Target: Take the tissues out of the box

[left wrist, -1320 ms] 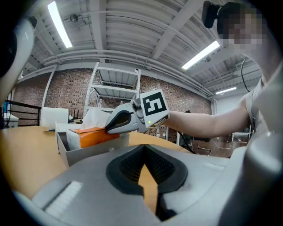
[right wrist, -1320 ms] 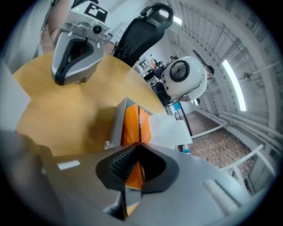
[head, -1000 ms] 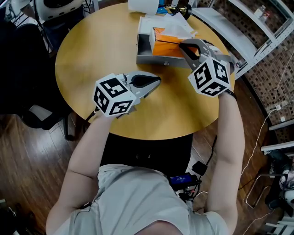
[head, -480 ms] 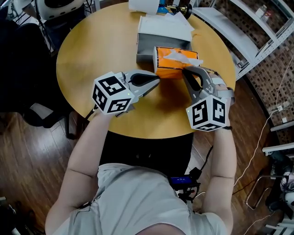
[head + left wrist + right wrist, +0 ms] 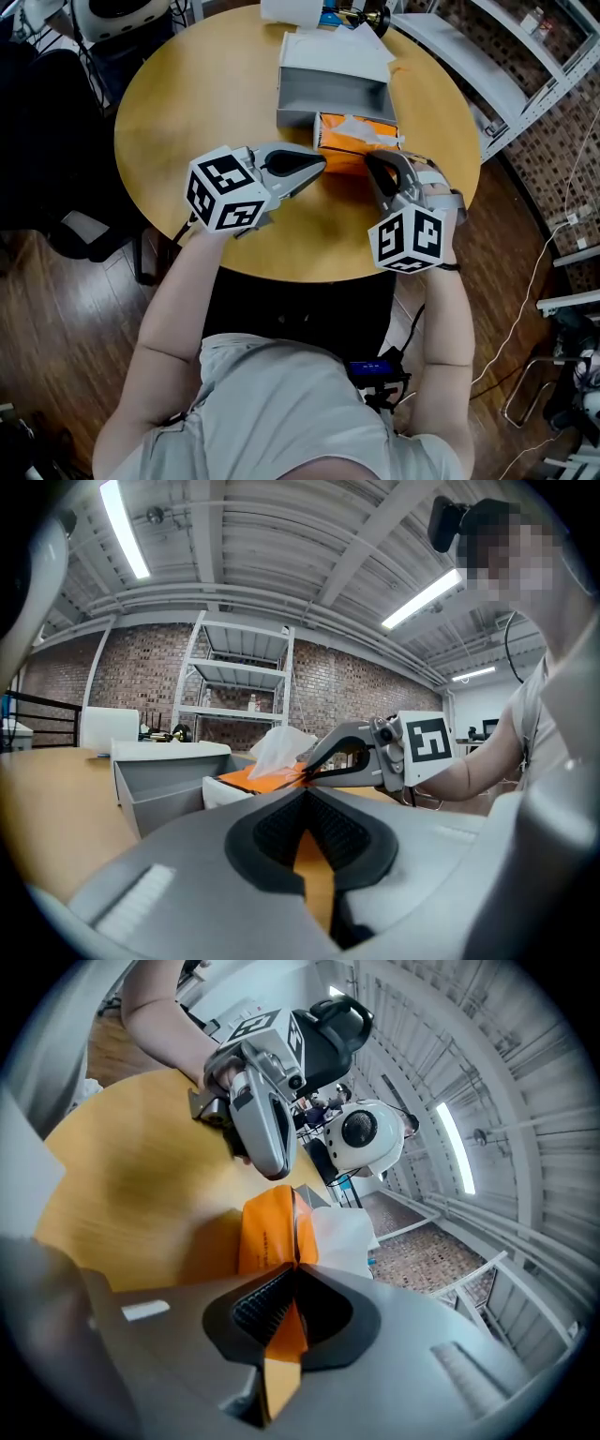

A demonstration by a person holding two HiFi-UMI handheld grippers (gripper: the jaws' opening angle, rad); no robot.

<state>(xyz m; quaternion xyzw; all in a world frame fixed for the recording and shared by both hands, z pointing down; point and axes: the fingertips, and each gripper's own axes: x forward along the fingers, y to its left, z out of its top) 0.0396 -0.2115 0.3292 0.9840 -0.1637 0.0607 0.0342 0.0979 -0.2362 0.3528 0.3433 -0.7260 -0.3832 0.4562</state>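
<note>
Wood-plank floor (image 5: 56,328) surrounds a round, light-brown desk (image 5: 187,94), with a metal shelving rack (image 5: 506,84) off its 2 o'clock side and a brick wall (image 5: 141,682) behind the rack.

Item 1: A grey open-topped box (image 5: 328,98) sits toward the desk's 12 o'clock edge. Its white lid (image 5: 337,52) lies on the box's far side. No tissues can be seen inside it.

Item 2: An orange tissue pack (image 5: 342,131) is outside the box, just beside the front wall at the box's 6 o'clock side. A white tissue (image 5: 361,129) stands up out of its top. Whether the pack rests fully on the desk cannot be told.

Item 3: The right tool (image 5: 370,159) comes in from the pack's 5 o'clock side. Its jaws are nearly closed and clamped on a thin orange edge of the pack, which runs visibly between the pads (image 5: 258,1307).

Item 4: The left tool (image 5: 319,167) lies low over the desk at the pack's 8 o'clock side, tips pointing toward it and near it. Its jaws are together at the tips and hold nothing. The person's forearms reach in from 6 o'clock.
</note>
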